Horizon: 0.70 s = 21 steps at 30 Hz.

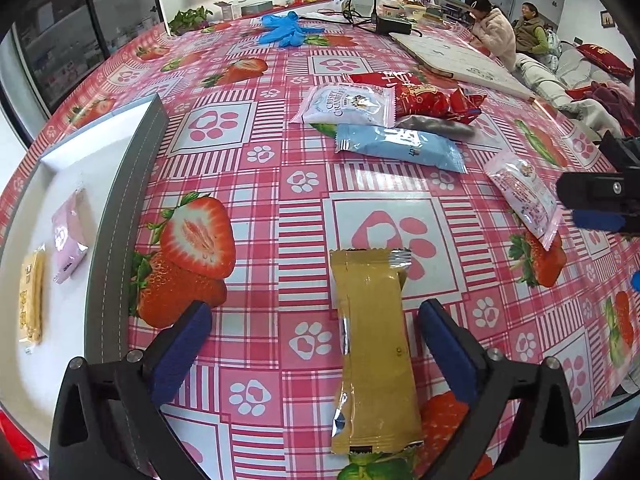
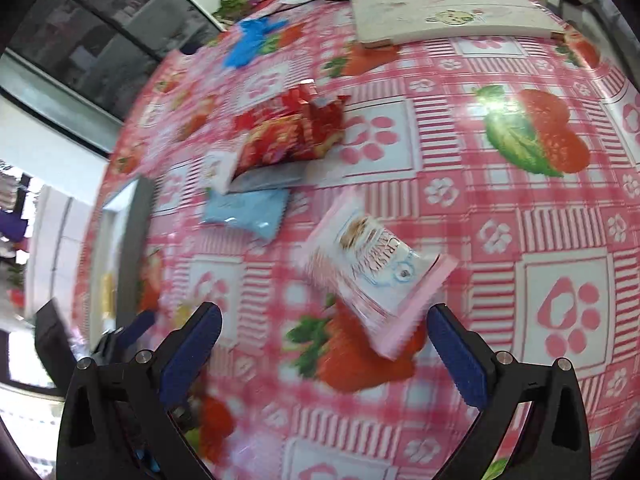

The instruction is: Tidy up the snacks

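Note:
My left gripper [image 1: 316, 356] is open over the strawberry tablecloth, with a yellow snack packet [image 1: 374, 348] lying flat between its fingers, nearer the right one. A grey-rimmed white tray [image 1: 116, 216] at the left holds a pink packet [image 1: 68, 236] and a yellow bar [image 1: 32, 296]. A pile of snacks lies further back: a white cranberry packet [image 1: 348, 106], a red packet [image 1: 424, 98] and a light blue packet [image 1: 400, 146]. My right gripper [image 2: 324, 344] is open, just short of a pink-edged white packet [image 2: 376, 276], which also shows in the left wrist view [image 1: 524, 196].
Blue gloves [image 1: 286, 30], a white board [image 1: 452, 60], a black adapter with cables [image 1: 394, 24] and a plant [image 1: 190, 20] lie at the table's far side. Two people [image 1: 508, 32] sit beyond the table. The right wrist view is blurred.

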Tool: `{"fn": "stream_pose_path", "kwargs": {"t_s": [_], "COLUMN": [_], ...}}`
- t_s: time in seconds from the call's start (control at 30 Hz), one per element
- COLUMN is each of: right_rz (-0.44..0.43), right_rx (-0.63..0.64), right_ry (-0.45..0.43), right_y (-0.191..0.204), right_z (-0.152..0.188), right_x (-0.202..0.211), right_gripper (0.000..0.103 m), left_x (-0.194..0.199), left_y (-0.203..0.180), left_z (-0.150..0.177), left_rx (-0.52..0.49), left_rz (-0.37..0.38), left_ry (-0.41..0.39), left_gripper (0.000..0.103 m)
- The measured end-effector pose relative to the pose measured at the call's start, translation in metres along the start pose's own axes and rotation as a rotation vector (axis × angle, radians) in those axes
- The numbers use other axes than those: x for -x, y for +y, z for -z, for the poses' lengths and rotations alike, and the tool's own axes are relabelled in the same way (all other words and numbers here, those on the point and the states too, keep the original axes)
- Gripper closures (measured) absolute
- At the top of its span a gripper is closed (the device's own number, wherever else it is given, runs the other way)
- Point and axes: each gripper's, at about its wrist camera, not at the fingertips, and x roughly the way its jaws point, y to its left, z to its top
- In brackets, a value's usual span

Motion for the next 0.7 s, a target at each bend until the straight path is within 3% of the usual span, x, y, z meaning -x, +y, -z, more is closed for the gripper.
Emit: {"fn": "stream_pose_path", "kwargs": {"t_s": [0.07, 0.1, 0.17, 0.43, 0.53, 0.57, 0.6, 0.67, 0.7], "right_rz": [0.086, 0.169, 0.248, 0.321, 0.388, 0.406, 0.402, 0.411, 0.411], "right_rx": [0.013, 0.028, 0.061, 0.210, 0.233, 0.231, 0.215, 0.203, 0.209], "right_ry": [-0.041, -0.060, -0.056, -0.004, 0.008, 0.009, 0.007, -0.014, -0.025], "right_y": [-0.001, -0.003, -0.005, 0.017, 0.021, 0.022, 0.022, 0.024, 0.025], "right_z": [0.001, 0.000, -0.004, -0.006, -0.015, -0.017, -0.018, -0.017, -0.015], "right_x": [0.012, 0.017, 0.016, -0.023, -0.039, -0.041, -0.040, -0.037, -0.033], "right_gripper": [0.000, 0.000, 0.000, 0.000, 0.000, 0.000, 0.005, 0.023, 0.041], "left_x": [0.000, 0.000, 0.000, 0.001, 0.005, 0.006, 0.007, 0.006, 0.005], "left_y": [0.000, 0.001, 0.000, -0.005, -0.010, -0.011, -0.012, -0.014, -0.014], "left_z": [0.000, 0.000, 0.000, -0.003, -0.004, -0.005, -0.007, -0.011, -0.012], "left_rx": [0.001, 0.002, 0.006, 0.004, -0.021, -0.027, -0.032, -0.042, -0.044], "left_rz": [-0.002, -0.002, -0.008, -0.009, 0.000, 0.000, 0.002, 0.004, 0.006], "left_ry": [-0.002, -0.002, 0.000, 0.033, 0.021, 0.012, 0.006, 0.001, -0.002], "left_gripper": [0.001, 0.001, 0.001, 0.005, 0.020, 0.031, 0.041, 0.048, 0.049]}}
